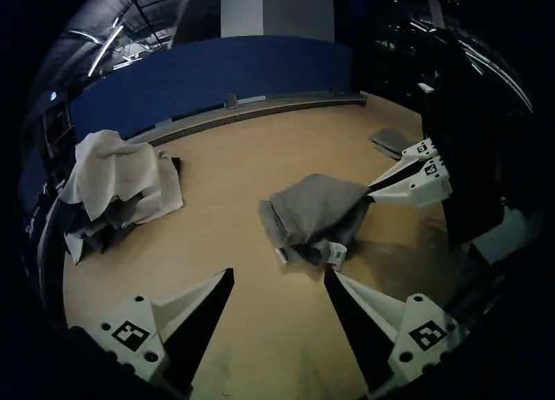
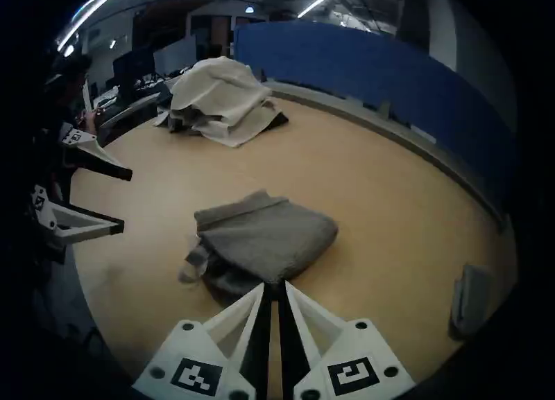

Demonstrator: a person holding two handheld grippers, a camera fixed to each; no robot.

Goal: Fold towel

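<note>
Grey towel (image 2: 270, 240) bunched on table (image 2: 388, 192); left gripper (image 1: 277, 272) fingers spread; right gripper (image 2: 275, 289) fingers closed together at towel's edge.

The folded grey terry towel (image 1: 316, 216) is laid centrally on the pale wooden tabletop (image 1: 236, 164). A heap of white cloths (image 1: 121, 175) is piled behind-left of it, and a small folded grey cloth (image 1: 390, 141) behind-right.

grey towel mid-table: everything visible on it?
The grey towel is terry-looking cloth, roughly folded into a bulky bundle with a pale striped hem corner poking out. It lies on the wooden table, apart from the white pile. The right tool, nearly shut, meets its edge; a pinch isn't discernible. The left tool is open, short of it.
</note>
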